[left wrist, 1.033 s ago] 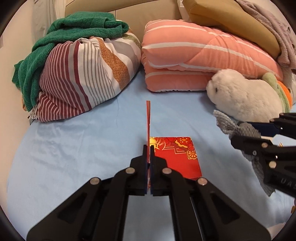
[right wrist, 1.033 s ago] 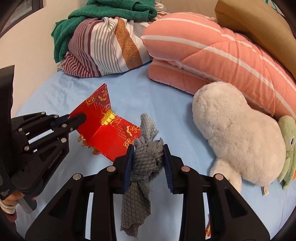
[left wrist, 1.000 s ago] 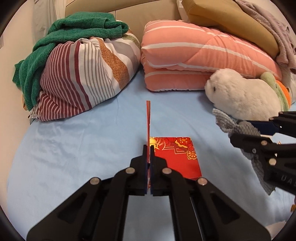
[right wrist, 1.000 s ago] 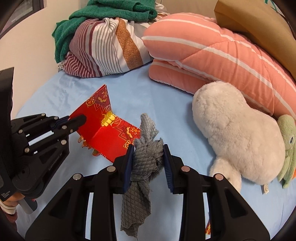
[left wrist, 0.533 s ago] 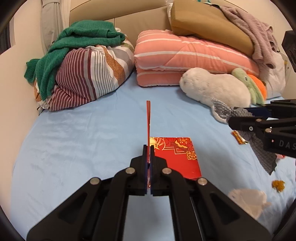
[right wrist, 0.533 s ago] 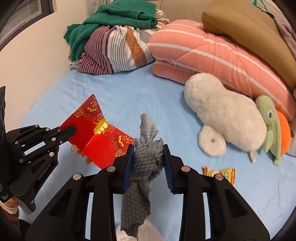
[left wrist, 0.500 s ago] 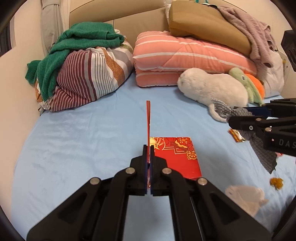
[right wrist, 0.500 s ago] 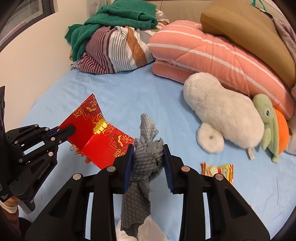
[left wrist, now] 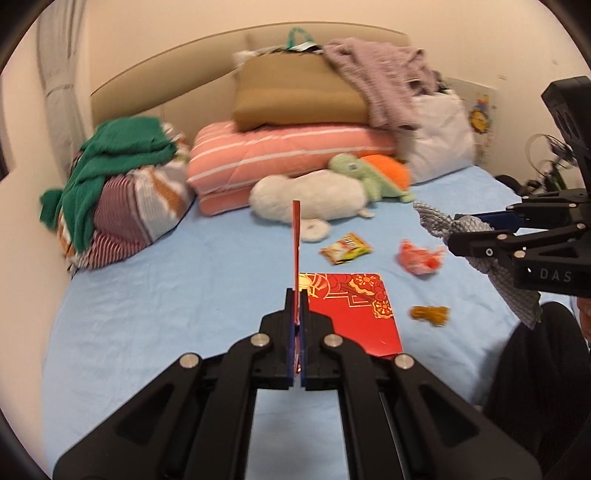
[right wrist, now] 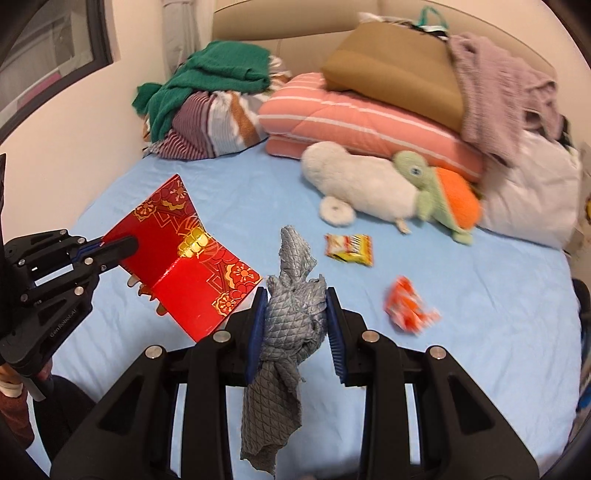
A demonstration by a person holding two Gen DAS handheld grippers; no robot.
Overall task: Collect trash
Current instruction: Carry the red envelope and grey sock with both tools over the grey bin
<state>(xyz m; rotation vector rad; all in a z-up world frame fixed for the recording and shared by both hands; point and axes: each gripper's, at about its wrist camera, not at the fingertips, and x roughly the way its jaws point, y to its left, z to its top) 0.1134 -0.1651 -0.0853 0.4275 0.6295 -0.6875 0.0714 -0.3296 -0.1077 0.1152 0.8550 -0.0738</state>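
Above bed [left wrist: 155, 306]: my left gripper [left wrist: 296, 306] pinches red folder [right wrist: 184, 273] flap; right gripper [right wrist: 293, 317] clamps grey cloth [right wrist: 291, 314]. Wrappers [right wrist: 349, 249] lie near plush [right wrist: 362, 184].

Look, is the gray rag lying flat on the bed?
No, the gray rag is pinched in the right gripper, its loose end dangling above the blue sheet.

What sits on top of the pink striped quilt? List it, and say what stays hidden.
A tan cushion lies on the pink striped quilt, with a purple garment draped over the cushion's right end. A teal-handled item peeks from behind the cushion; the rest of it is covered.
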